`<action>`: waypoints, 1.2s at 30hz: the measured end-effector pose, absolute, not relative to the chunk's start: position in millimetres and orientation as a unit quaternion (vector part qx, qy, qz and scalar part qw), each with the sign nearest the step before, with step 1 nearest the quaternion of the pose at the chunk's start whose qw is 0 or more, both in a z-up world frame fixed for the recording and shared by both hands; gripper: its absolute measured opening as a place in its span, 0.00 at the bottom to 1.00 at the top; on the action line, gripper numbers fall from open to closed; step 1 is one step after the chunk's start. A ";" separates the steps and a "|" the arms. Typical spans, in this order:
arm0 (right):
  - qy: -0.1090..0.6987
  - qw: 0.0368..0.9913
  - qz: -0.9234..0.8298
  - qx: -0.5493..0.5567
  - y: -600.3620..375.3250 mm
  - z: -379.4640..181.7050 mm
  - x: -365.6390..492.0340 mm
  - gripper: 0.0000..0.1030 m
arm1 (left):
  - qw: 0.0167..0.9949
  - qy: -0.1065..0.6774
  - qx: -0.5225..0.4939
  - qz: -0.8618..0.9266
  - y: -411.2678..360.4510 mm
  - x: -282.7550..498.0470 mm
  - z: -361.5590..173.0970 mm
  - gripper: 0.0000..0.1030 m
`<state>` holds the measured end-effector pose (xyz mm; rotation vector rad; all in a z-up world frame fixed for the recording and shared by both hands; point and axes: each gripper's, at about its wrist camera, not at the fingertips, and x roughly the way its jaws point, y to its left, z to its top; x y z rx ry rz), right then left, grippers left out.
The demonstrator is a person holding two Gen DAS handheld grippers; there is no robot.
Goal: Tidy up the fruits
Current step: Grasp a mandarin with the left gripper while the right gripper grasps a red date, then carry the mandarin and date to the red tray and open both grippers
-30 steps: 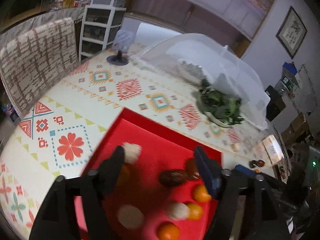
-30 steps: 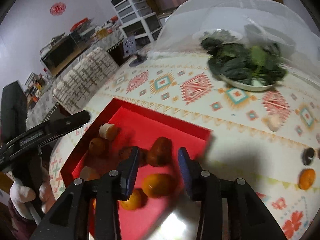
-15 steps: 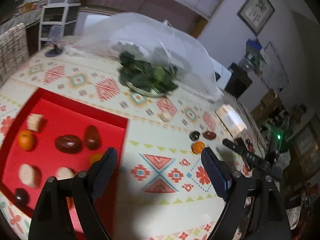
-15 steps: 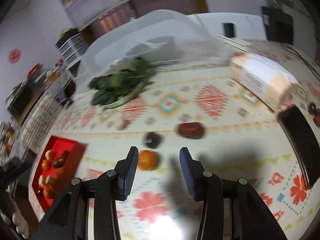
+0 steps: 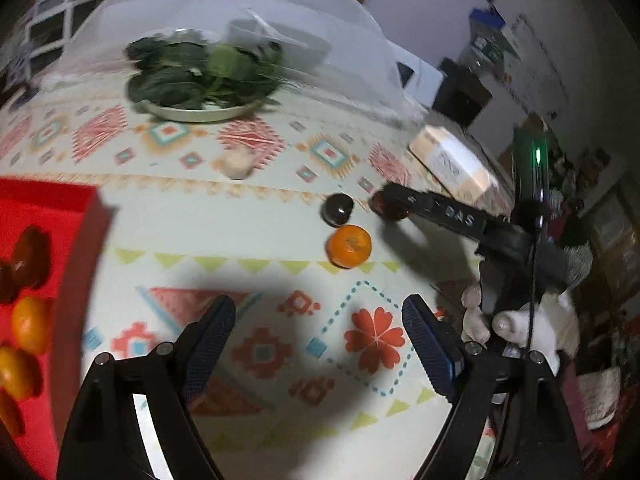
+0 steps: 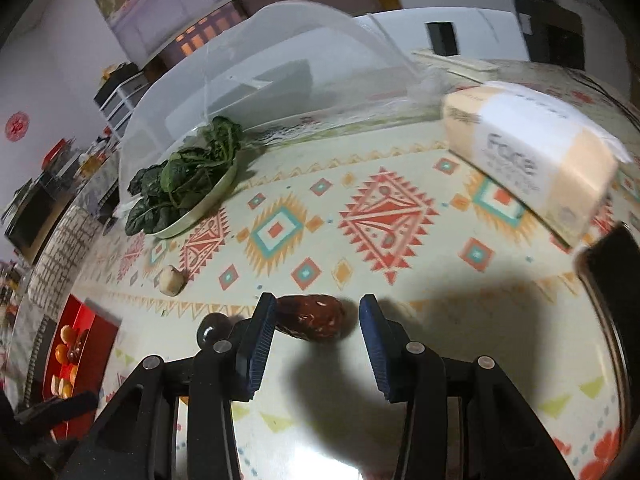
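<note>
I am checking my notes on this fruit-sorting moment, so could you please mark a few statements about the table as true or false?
1. The orange lies on the patterned tablecloth, outside the red tray. True.
2. The left gripper holds the orange. False: its jaws are open and empty, and the orange lies beyond them.
3. The brown date sits between the jaws of the right gripper. True; the pads are not yet pressing on it.
4. The plate of greens stands inside the red tray. False: it stands on the tablecloth by the clear dome cover.
5. The tray is empty. False: it holds fruit.
</note>
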<state>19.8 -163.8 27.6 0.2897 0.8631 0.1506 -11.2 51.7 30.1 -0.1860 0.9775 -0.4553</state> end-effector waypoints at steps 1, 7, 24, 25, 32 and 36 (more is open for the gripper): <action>0.417 0.896 0.076 0.133 -161.4 26.6 21.2 0.46 | 0.856 0.463 -0.076 -0.216 45.3 -10.1 28.0 0.82; 0.427 0.896 0.090 0.077 -141.1 23.6 22.0 0.46 | 0.867 0.450 -0.035 -0.209 25.2 -1.9 22.2 0.67; 0.409 0.898 0.085 0.140 -168.9 35.8 6.9 0.44 | 0.875 0.445 0.027 -0.190 -27.7 27.0 5.3 0.31; 0.410 0.897 0.085 0.143 -170.0 35.2 7.0 0.44 | 0.875 0.444 0.026 -0.190 -26.9 26.1 5.7 0.31; 0.409 0.895 0.088 0.154 -172.4 34.5 6.3 0.43 | 0.877 0.445 -0.038 -0.179 15.0 10.0 19.4 0.30; 0.408 0.893 0.098 0.160 -170.4 35.5 4.4 0.43 | 0.890 0.422 -0.078 -0.158 64.2 -16.2 42.9 0.30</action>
